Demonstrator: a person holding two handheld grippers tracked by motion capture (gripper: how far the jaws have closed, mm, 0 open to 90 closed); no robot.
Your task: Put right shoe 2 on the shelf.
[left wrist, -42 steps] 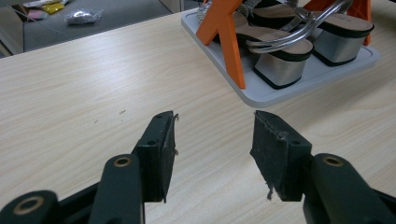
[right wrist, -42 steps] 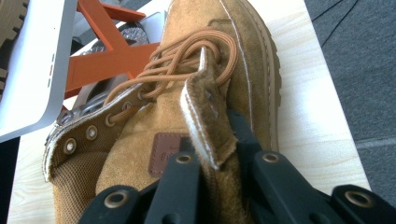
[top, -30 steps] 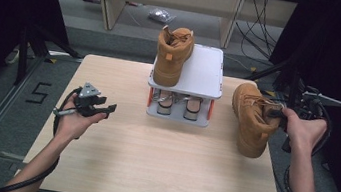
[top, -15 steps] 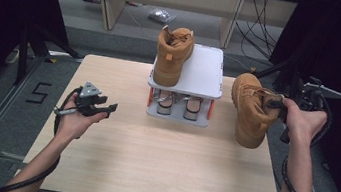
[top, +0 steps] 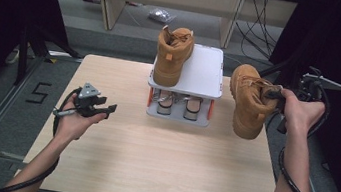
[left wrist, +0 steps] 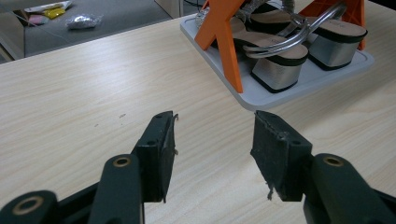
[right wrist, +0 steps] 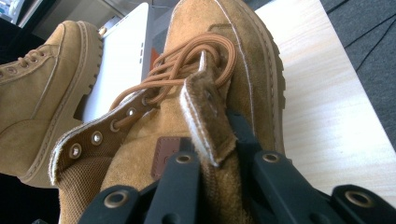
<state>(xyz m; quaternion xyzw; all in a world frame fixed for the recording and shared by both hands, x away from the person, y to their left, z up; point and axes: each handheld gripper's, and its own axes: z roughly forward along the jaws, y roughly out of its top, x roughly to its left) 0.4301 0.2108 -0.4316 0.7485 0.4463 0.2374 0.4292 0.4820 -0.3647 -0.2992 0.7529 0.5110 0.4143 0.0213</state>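
Pale wooden table (top: 149, 163) below, the right gripper (top: 279, 97) clamps the tan boot's (top: 248, 104) soft tongue. Boot looks heavy; the stiffer collar seems the safer hold. Left gripper (top: 101, 109) hangs apart, empty.

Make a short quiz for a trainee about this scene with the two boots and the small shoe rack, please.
1. True or false: the right gripper is shut on the tongue of the lifted boot.
2. Where does the other boot stand? A) on the wooden table B) on the top shelf of the rack C) on the floor
3. What lies on the rack's lower shelf?

Key:
1. True; the boot hangs above the table's right edge.
2. B.
3. A pair of silver heeled sandals. The left gripper, open with nothing between its jaws, points toward them.
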